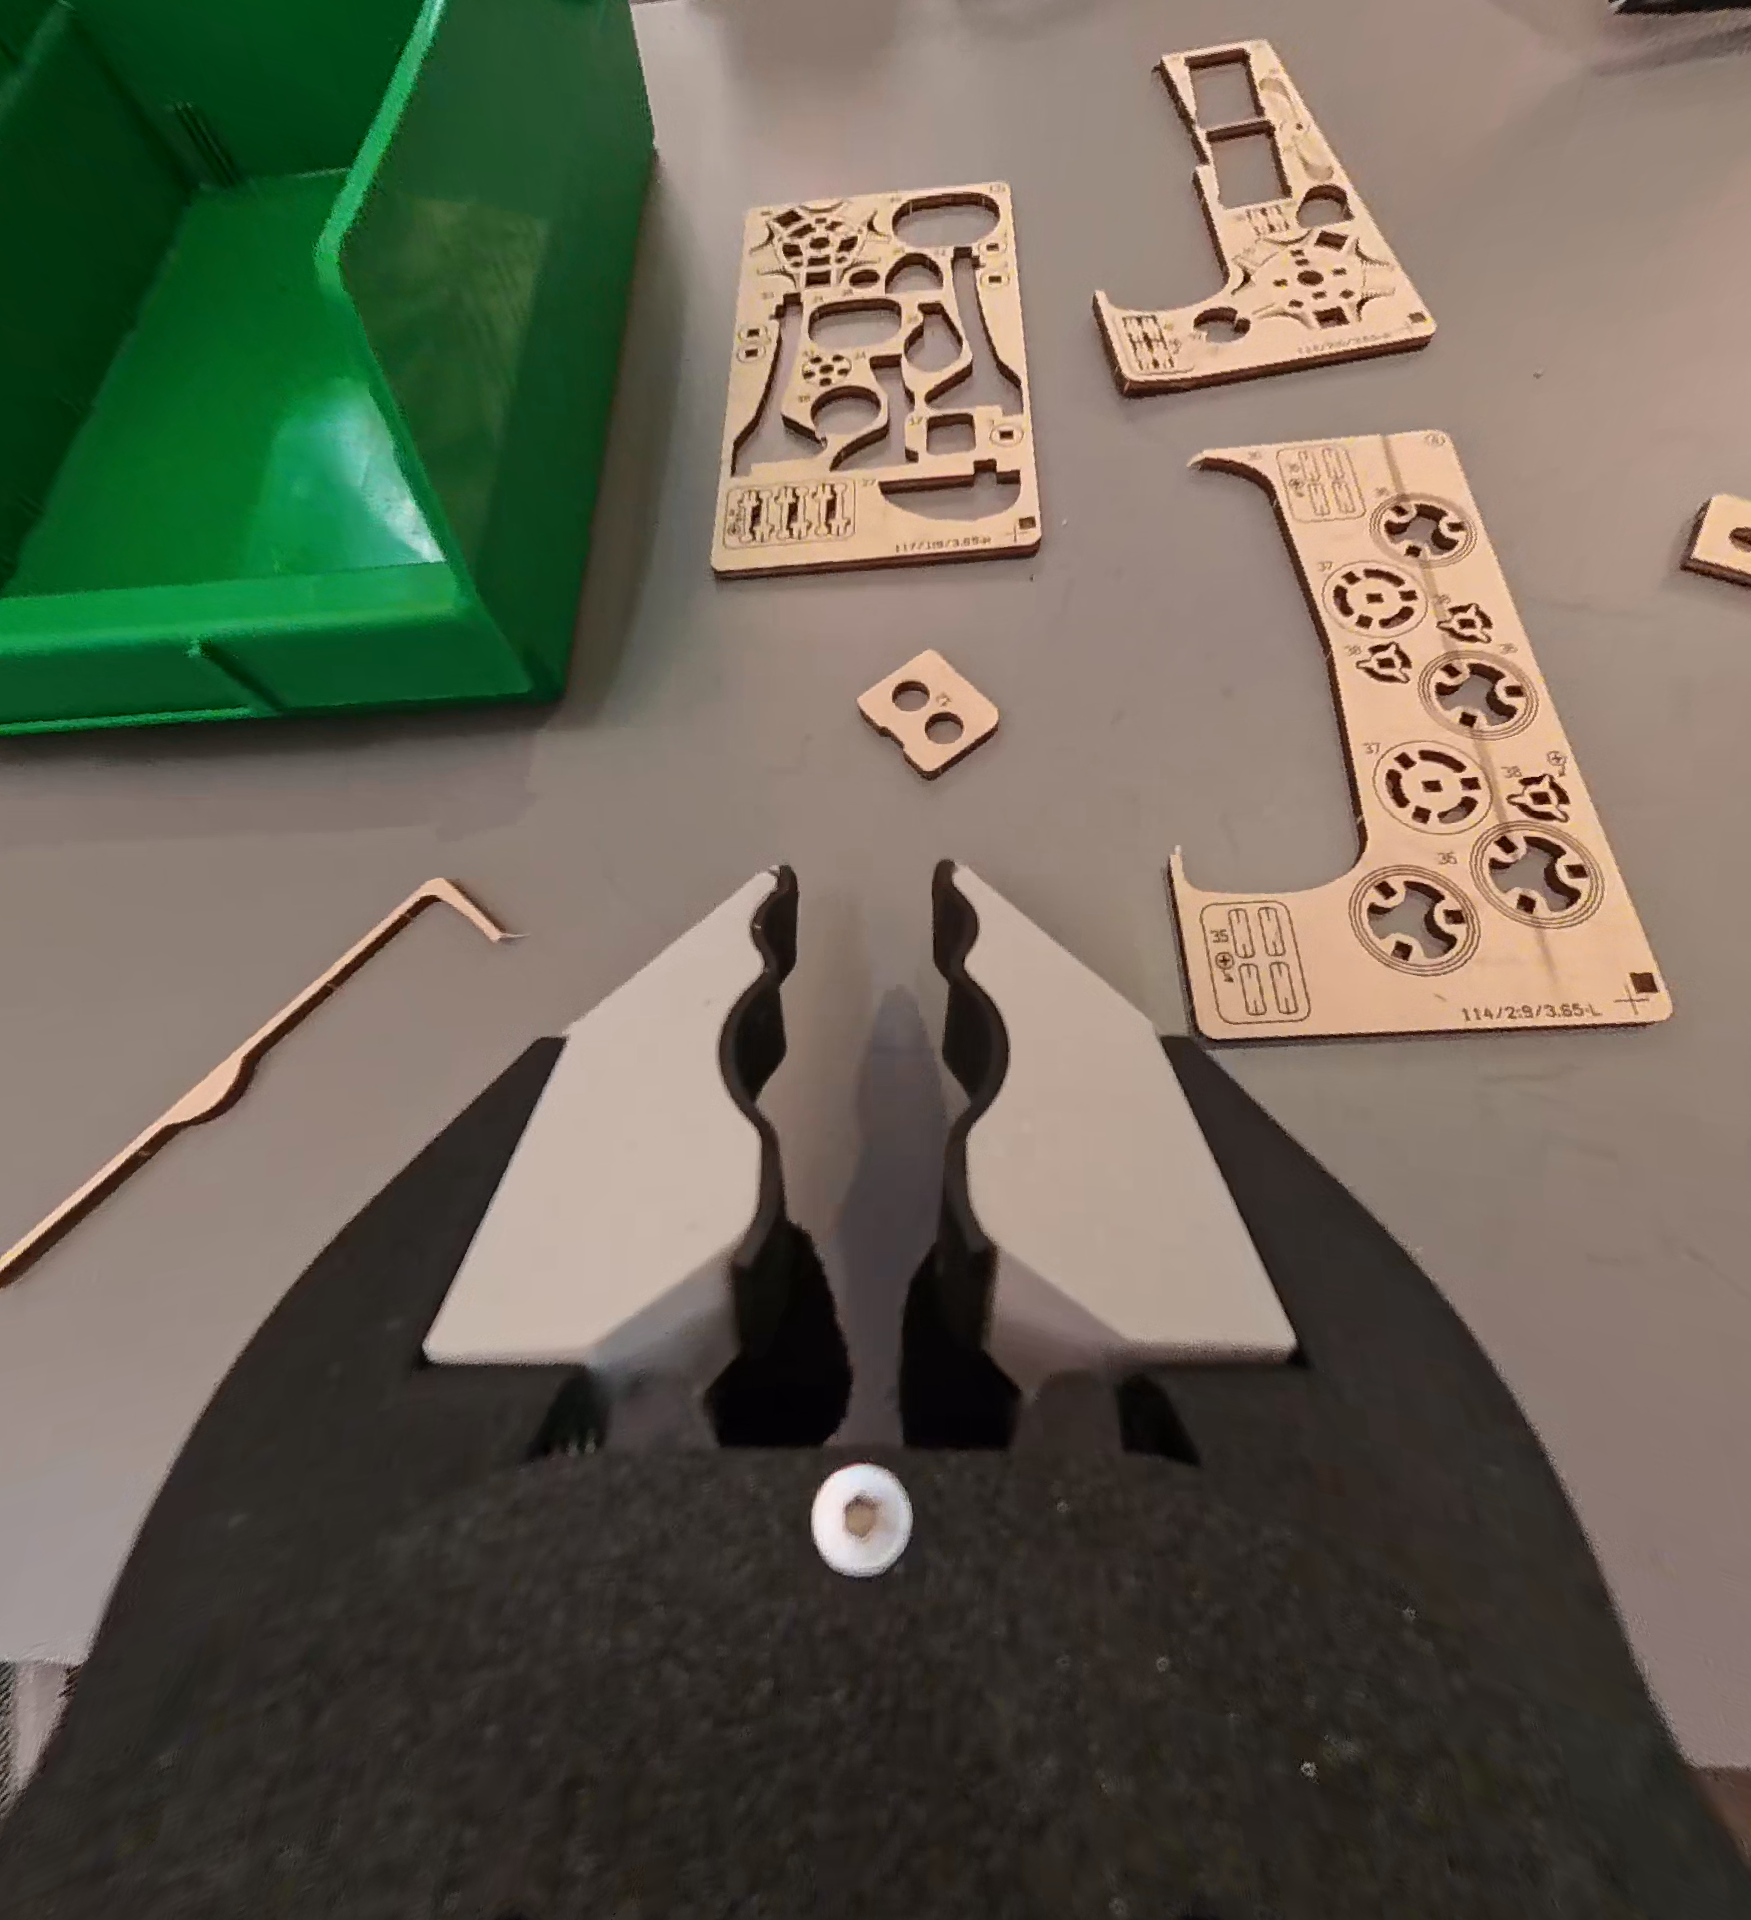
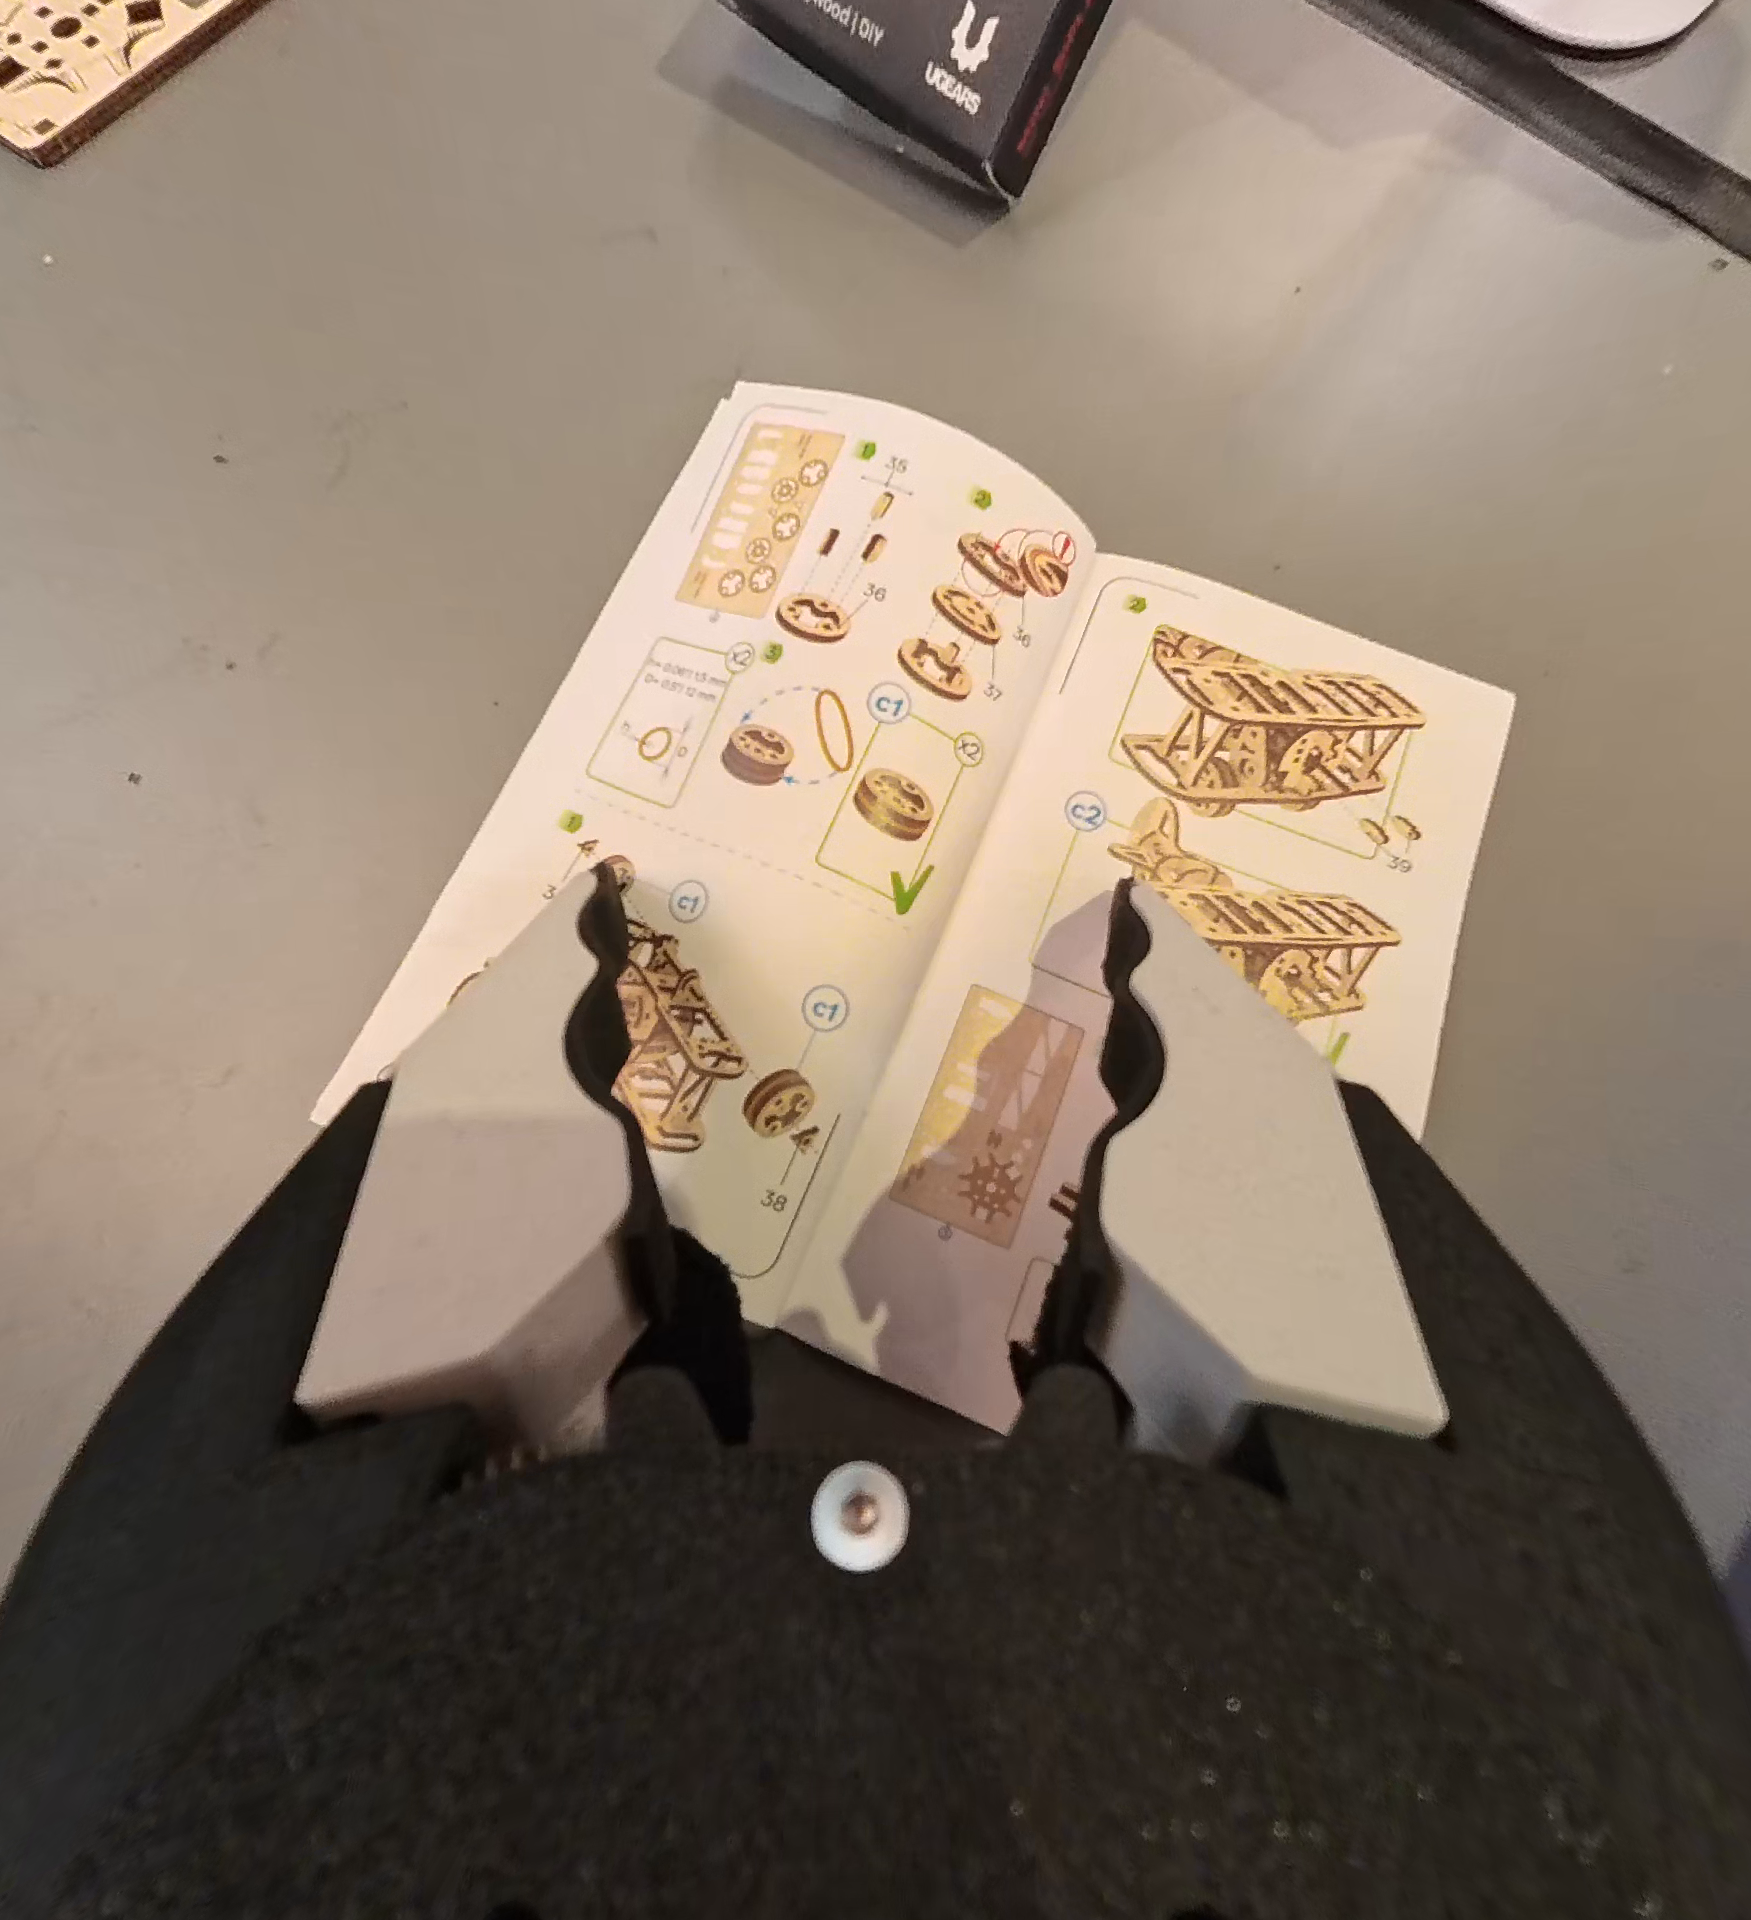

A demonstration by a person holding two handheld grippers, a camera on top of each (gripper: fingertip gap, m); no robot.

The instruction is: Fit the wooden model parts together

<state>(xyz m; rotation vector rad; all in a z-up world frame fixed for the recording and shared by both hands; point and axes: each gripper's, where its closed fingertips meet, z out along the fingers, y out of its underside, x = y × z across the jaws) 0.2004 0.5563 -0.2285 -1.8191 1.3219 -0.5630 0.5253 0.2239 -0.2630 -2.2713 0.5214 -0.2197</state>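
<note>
Left gripper narrow, empty, aimed at loose two-hole piece mid-frame; part sheets spread flat right for reach
Right gripper wide, empty, over open instruction booklet, likely consulting steps

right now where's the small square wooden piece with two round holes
In the left wrist view, the small two-hole piece lies flat on the grey table, just ahead of the left hand-held gripper, right of the green bin.
</note>
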